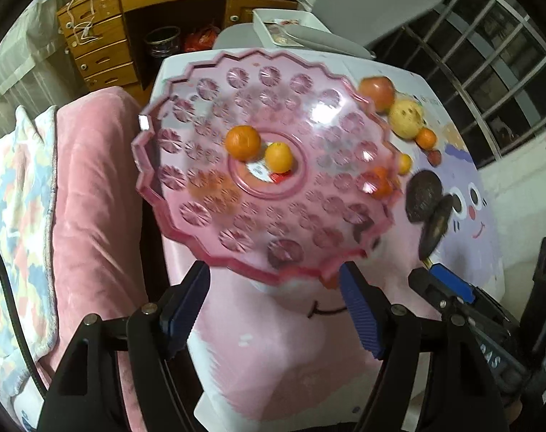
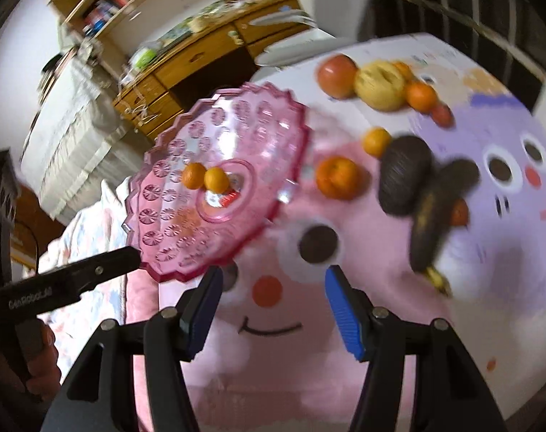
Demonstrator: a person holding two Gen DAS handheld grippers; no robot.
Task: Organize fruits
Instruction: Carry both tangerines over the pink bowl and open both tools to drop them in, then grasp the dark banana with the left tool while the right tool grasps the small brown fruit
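Blue-padded fingers of the left gripper [image 1: 274, 284] are spreading wide at the near rim of one pink scalloped plate [image 1: 186, 176], which is tilting above the cartoon tablecloth [image 2: 273, 360] with two small oranges [image 1: 242, 142] sitting at its centre. Right gripper [image 2: 273, 288] is likewise gaping, pinching nothing, over the cloth. Beyond are lying one apple [image 2: 337, 75], one yellow pear [image 2: 380, 85], two dark avocados [image 2: 402, 174], one blackened banana [image 2: 431, 223] and several more oranges.
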